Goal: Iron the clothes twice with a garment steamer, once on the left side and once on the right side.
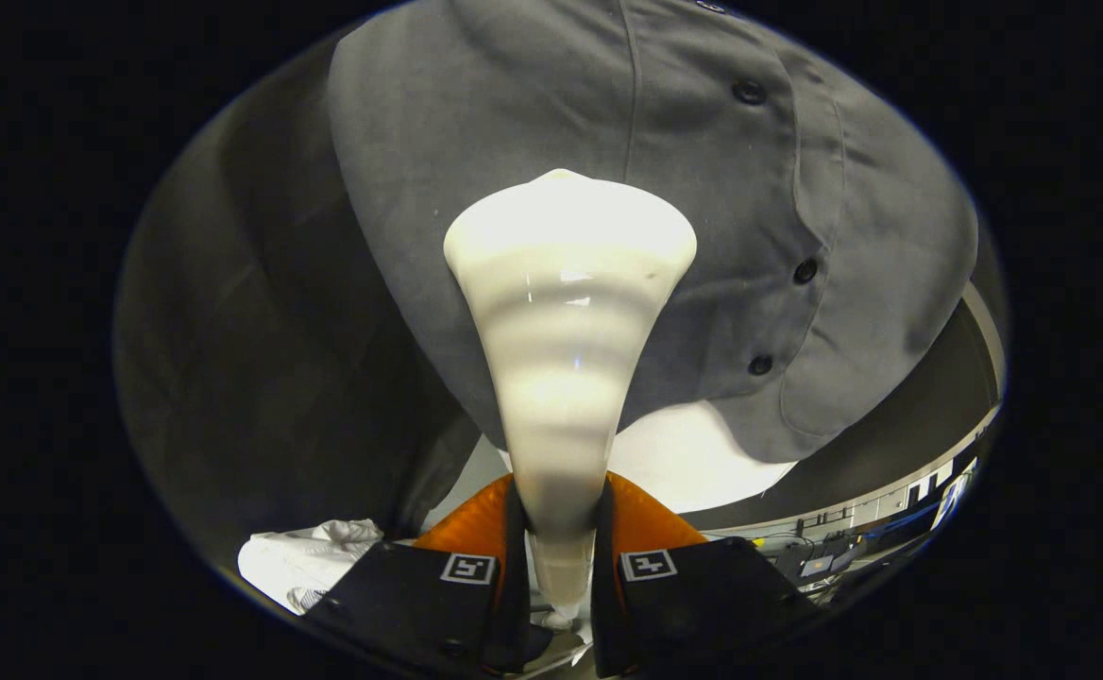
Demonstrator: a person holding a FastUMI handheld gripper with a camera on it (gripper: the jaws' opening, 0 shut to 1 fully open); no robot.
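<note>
centre of the frame: gripper clenched on the steamer handle, head up against the grey shirt, left of the button placket. looks like a left-side pass; next needs a steady stroke along the fabric

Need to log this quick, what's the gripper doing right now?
Gripper: closed on the white garment steamer, whose head points at the grey shirt.

Glossy smooth plastic steamer; matt woven cloth shirt with plastic buttons.
</note>
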